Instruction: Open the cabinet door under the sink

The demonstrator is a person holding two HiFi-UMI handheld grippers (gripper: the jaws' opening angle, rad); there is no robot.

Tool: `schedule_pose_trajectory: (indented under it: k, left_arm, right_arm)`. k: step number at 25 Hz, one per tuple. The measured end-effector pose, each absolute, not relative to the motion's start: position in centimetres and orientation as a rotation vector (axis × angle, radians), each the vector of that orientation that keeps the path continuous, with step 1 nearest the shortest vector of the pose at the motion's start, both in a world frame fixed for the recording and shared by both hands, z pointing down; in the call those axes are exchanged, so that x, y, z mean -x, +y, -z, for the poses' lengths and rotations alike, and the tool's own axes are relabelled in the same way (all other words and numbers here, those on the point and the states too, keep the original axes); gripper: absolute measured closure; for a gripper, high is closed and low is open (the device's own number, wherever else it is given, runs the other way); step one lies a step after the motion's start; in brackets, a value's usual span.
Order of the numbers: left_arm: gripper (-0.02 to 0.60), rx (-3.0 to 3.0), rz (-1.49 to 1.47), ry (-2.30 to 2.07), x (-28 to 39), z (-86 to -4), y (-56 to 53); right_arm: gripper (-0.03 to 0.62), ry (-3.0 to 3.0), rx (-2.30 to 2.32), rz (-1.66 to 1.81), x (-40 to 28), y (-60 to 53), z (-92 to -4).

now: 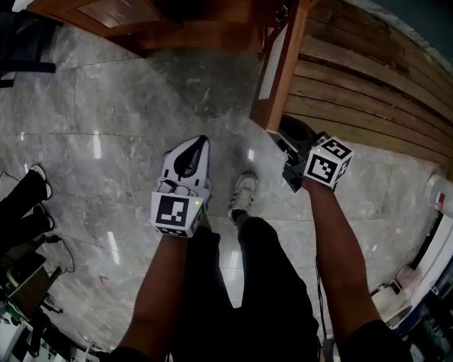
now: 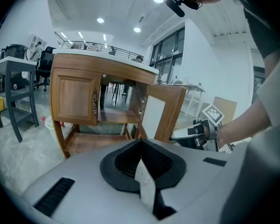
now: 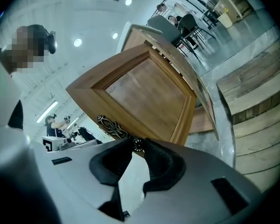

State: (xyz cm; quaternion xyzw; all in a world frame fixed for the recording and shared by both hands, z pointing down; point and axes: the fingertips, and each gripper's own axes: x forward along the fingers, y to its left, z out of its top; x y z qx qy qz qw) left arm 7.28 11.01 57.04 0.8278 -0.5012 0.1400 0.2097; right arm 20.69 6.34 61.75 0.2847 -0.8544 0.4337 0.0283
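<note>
Closest to the lens, the right tool (image 3: 137, 146) pinches the lower end of the ornate handle (image 3: 113, 126) on the cabinet door (image 3: 147, 94), which stands swung well out from the front right edge of the wooden cabinet (image 2: 77, 94) under the counter (image 2: 107, 56) (so the opening looks mostly done; perhaps a little more swing, then letting go). The left tool (image 2: 141, 144) is closed on nothing, over the floor (image 1: 98, 149). No sink shows above the counter, and the cabinet's inside is too dim to read.
</note>
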Motion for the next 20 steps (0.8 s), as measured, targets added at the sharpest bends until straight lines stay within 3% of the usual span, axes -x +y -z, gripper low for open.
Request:
schedule_pose_trajectory:
  k: [20]
  left_arm:
    - [0.558,-2.273,-0.411,-1.41,-7.6,-55.5,11.8]
  right_arm:
    - [0.519,-2.444,-1.301,-0.945,-26.0,7.1,-61.4]
